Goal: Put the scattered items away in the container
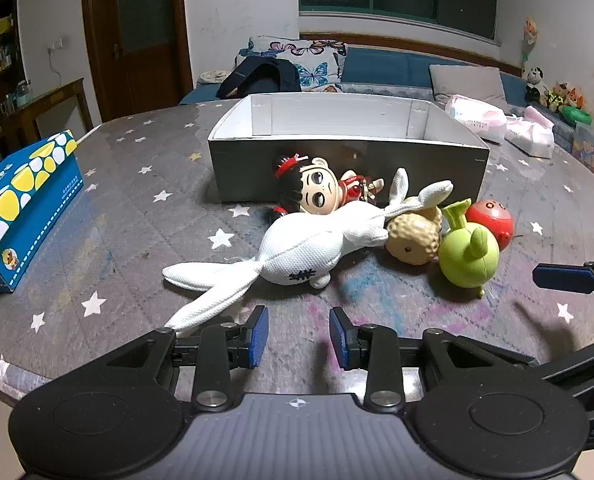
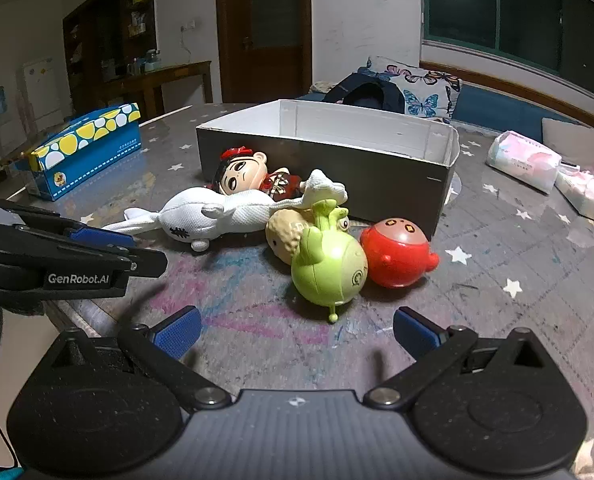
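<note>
Lay in a heap against the near wall of the open cardboard box (image 1: 349,174) on the star-patterned tabletop (image 1: 137,216): five toys, all outside the box, none inside as far as could be seen. Closest to that wall, a big-headed doll (image 1: 317,192) with black hair and a red bow, on its back, touching the box. Draped in front of the doll, a white stuffed rabbit (image 1: 297,252), ears trailing away from the box toward the left gripper (image 1: 299,338). Just right of the rabbit and touching it, a tan bumpy toy (image 1: 413,240); pressed against that one, a green round toy (image 1: 469,258) tipped on its side; behind the green one, nearer the box corner, a red round toy (image 1: 493,222). Hovered low over the table on the side of the heap away from the box, the left gripper, jaws partly apart and nothing between the blue pads, one rabbit ear reaching almost to its left finger. Hung just short of the green toy, the right gripper (image 2: 297,334), jaws spread wide and empty, the green toy (image 2: 329,268) straight ahead between the lines of its fingers and the red toy (image 2: 397,254) slightly right. Well left of the box, a blue tissue carton (image 1: 25,212) with yellow and white spots; well right of it, soft pink packets (image 1: 481,118).
</note>
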